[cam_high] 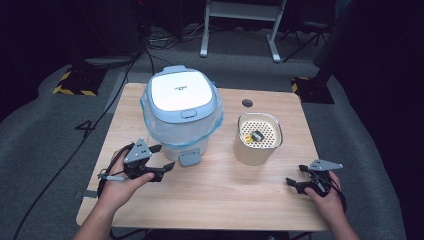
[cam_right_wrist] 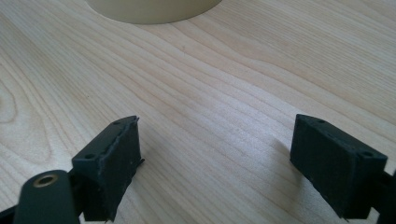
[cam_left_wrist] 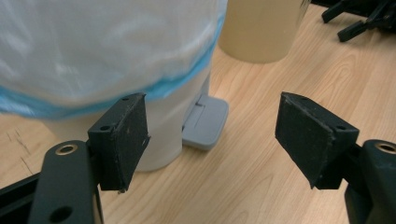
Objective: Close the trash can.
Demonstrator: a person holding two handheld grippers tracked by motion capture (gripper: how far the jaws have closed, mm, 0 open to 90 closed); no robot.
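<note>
- The left gripper (cam_high: 162, 157) sits low on the bench (cam_high: 225, 195), jaws spread wide with nothing between them, pointing at the base of the lidded bin (cam_high: 182, 107).
- The bin stands at the bench's left-centre, lid shut, a blue-edged plastic liner (cam_left_wrist: 93, 56) bulging over its sides.
- Its grey foot pedal (cam_left_wrist: 205, 121) juts out at the front, just ahead of the left gripper.
- The step in hand looks like pressing that pedal; a jaw should come down squarely on the pedal's flat top, clear of the liner.
- The right gripper (cam_high: 298, 183) rests wide open and empty near the beige perforated canister (cam_high: 257, 137), whose small contents are too blurred to identify.
</note>
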